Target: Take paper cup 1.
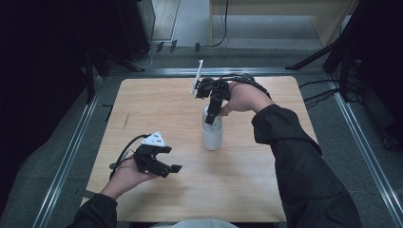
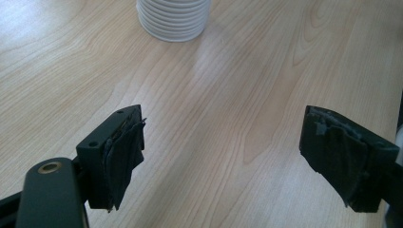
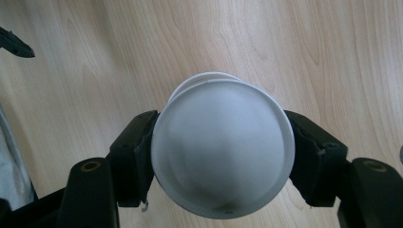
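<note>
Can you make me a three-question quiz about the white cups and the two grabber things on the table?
1. Where does the stack of white cups stand?
A. near the middle of the wooden table
B. on the floor
C. on the table's left edge

2. What colour are the pads of the left gripper?
A. white
B. black
C. red

3. What is the right gripper doing?
A. lying open on the table
B. hanging open far above the cups
C. squeezing the top cup from both sides

Answers:
1 A, since the high view shows the stack around the table's centre.
2 B, since the left gripper view shows dark black pads.
3 C, since the right gripper view shows a jaw pressed on each side of the cup.
</note>
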Demonstrator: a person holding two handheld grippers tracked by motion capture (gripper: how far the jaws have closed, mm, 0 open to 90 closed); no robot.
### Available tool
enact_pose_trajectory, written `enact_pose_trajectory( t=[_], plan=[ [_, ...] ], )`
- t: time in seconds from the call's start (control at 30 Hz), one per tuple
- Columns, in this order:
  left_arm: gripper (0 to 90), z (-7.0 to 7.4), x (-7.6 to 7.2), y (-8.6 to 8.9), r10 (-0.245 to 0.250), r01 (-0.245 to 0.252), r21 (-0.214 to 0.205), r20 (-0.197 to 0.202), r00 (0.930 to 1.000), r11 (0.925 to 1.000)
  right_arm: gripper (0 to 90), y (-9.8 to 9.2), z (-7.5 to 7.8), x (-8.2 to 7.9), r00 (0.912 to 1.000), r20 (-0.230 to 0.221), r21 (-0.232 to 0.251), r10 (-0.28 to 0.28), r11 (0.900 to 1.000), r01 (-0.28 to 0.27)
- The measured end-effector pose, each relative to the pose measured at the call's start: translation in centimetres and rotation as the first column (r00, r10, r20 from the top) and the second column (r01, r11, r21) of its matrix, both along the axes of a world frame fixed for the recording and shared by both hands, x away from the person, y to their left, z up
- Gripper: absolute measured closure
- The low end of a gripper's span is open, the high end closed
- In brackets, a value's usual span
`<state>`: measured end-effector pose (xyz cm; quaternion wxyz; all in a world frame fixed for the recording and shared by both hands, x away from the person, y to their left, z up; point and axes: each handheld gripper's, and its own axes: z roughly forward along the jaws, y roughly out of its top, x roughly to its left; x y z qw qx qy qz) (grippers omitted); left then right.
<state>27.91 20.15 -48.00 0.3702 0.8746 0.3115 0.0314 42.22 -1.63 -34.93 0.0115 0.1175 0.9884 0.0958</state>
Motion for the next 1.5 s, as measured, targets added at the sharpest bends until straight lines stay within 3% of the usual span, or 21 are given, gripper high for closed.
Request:
enact_pose_trajectory(
  t=[0.43, 0.8, 1.07, 1.23, 1.37, 1.5],
  plan=[
    [12.8, 0.2, 0.1, 0.1, 0.008, -0.008, -0.011, 0.004, 1.0000, 0.9999, 33.6, 0.0, 3.0, -0.5, 1.0000, 0.000, -0.009, -0.009, 0.9999, 0.009],
    [8.3, 0.5, 0.5, -0.3, -0.015, 0.014, -0.062, -0.018, 0.9997, 0.9980, 33.8, -0.3, 7.5, -1.7, 0.9991, 0.036, 0.011, -0.021, 0.9997, 0.021],
    [8.3, 0.7, 1.2, -0.7, -0.048, 0.047, -0.075, -0.014, 0.9987, 0.9961, 34.1, -1.9, 10.9, -3.3, 0.9985, 0.044, 0.080, -0.031, 0.9964, 0.027],
    [8.3, 0.6, 1.6, -1.4, -0.075, 0.074, -0.070, -0.003, 0.9972, 0.9948, 34.2, -3.9, 11.3, -4.9, 0.9989, 0.037, 0.096, -0.030, 0.9950, 0.026],
    [8.4, 0.6, 2.0, -1.7, -0.084, 0.083, -0.072, -0.010, 0.9964, 0.9939, 34.3, -5.3, 10.7, -6.3, 0.9997, 0.005, 0.140, -0.023, 0.9899, 0.022],
    [8.3, 0.6, 1.8, -1.7, -0.097, 0.096, -0.071, -0.006, 0.9953, 0.9929, 34.3, -5.9, 10.0, -7.5, 0.9999, 0.005, 0.143, -0.015, 0.9897, 0.014]
  ],
)
